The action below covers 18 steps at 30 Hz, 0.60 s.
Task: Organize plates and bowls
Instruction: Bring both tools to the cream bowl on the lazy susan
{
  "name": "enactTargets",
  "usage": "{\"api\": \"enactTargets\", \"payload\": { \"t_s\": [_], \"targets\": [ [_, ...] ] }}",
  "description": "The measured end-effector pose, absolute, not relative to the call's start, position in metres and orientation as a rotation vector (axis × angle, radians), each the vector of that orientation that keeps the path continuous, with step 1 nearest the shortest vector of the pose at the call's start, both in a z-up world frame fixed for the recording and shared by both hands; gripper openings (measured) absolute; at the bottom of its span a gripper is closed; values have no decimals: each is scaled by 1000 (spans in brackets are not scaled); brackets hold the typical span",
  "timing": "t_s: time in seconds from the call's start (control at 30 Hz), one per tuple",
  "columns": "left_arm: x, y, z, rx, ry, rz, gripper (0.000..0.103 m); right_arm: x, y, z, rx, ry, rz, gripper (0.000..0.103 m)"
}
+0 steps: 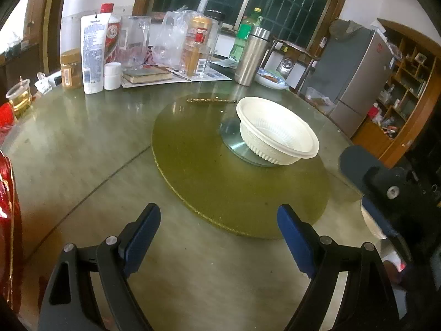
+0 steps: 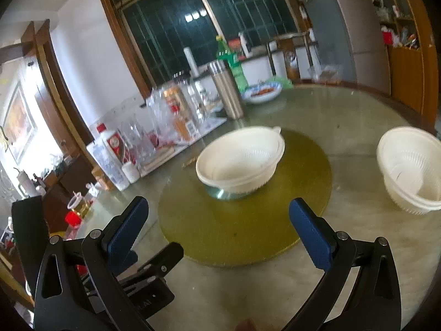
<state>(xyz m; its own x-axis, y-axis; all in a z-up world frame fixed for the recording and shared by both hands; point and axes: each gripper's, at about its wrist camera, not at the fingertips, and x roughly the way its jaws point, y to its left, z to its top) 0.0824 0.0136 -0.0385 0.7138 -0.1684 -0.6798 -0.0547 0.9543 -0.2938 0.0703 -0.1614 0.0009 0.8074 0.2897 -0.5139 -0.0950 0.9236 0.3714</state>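
Note:
A white ribbed plastic bowl (image 1: 277, 131) sits upright near the centre of the yellow-green turntable (image 1: 209, 182); it also shows in the right wrist view (image 2: 239, 160). A second stack of white bowls (image 2: 410, 168) stands on the table to the right, partly seen in the left wrist view (image 1: 370, 222) behind the right gripper. My left gripper (image 1: 219, 230) is open and empty above the table's near edge. My right gripper (image 2: 217, 224) is open and empty, short of the turntable (image 2: 220, 234).
Bottles, a steel flask (image 1: 252, 56), a white tube (image 1: 92, 55), jars and a book crowd the table's far side. A plate of food (image 2: 261, 91) lies beside the flask. A cup of yellow liquid (image 1: 20, 98) and a red object (image 1: 8, 215) are at the left.

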Motion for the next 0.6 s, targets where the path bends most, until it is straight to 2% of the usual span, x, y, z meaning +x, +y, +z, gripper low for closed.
{"api": "enactTargets", "payload": {
  "t_s": [0.33, 0.6],
  "targets": [
    [79, 6, -37, -238, 753, -59, 87, 78, -181, -16, 520, 649, 236, 103],
    [78, 9, -34, -193, 723, -3, 87, 82, -180, -19, 526, 657, 226, 103]
  ]
}}
